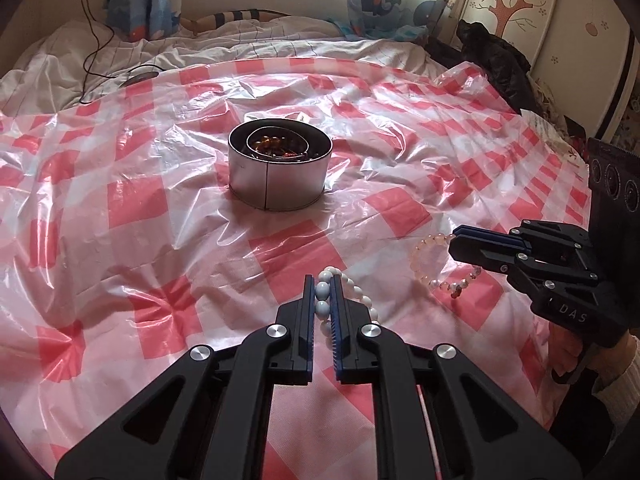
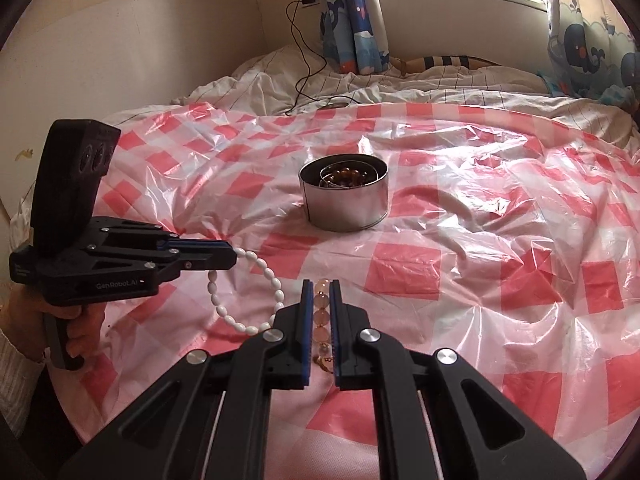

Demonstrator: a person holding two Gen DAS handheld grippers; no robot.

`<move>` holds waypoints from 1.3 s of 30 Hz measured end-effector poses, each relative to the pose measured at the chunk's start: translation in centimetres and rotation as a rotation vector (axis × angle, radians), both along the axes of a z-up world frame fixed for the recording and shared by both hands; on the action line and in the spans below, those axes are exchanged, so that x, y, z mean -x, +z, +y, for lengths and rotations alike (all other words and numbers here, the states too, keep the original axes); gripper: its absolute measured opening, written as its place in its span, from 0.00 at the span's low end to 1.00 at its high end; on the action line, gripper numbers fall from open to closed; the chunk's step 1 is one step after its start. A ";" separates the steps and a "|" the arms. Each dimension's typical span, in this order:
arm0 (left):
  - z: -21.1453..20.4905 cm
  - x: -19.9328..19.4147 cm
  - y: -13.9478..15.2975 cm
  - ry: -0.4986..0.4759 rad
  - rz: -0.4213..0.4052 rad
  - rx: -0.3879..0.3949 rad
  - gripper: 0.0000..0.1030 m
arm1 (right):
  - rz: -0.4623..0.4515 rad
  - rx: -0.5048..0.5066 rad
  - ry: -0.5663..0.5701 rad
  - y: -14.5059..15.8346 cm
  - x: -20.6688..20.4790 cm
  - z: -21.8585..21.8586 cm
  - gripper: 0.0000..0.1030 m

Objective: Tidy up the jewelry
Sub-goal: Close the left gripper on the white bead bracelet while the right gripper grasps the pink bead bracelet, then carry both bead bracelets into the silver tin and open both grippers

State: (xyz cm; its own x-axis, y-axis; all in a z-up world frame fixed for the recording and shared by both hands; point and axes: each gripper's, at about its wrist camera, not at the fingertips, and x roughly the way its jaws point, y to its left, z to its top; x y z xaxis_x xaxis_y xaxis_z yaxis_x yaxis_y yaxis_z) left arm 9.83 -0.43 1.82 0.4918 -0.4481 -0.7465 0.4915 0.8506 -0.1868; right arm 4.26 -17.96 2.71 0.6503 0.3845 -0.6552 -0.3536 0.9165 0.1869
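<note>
1. Jewelry here means two bead bracelets, each held in its own hand-held gripper above a bed covered with a red-and-white checked plastic sheet [image 1: 132, 200].
2. A white bead bracelet [image 1: 362, 292] is clamped in the left hand-held gripper [image 1: 322, 284]; its jaws are pressed together on the oval beads, and the rest of the loop hangs to the right of the jaws.
3. From the right wrist view, that white loop droops below the left hand-held gripper, open and roughly upright, apparently clear of the sheet.
4. A pale pink bead bracelet [image 2: 321, 320] is clamped in the right hand-held gripper [image 2: 320, 292], jaws shut on a run of round beads that lies lengthwise along the fingers.
5. In the left wrist view the pink loop hangs under those jaws, its lower beads close to or touching the sheet; I cannot tell which.
6. A round metal tin [image 1: 280, 172] stands upright in the middle of the sheet, open at the top, with amber beads and a thin ring already inside.
7. The tin lies straight ahead of both tools and well apart from them, slightly left of the right one's line and about centred for the left.
8. Neither hand looks clearly nearer. My judgement is that the coming carry is forward and over the rim, with each loop dangling below its jaws.
</note>
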 end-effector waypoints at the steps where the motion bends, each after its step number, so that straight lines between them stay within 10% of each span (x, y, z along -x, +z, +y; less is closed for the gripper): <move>1: -0.2 0.0 0.0 0.000 -0.003 -0.005 0.06 | -0.004 -0.005 0.000 0.1 0.0 0.0 0.08; 39: -0.7 0.5 1.9 0.073 -0.148 -0.109 0.06 | -0.001 -0.049 0.008 0.2 -0.3 -0.3 0.08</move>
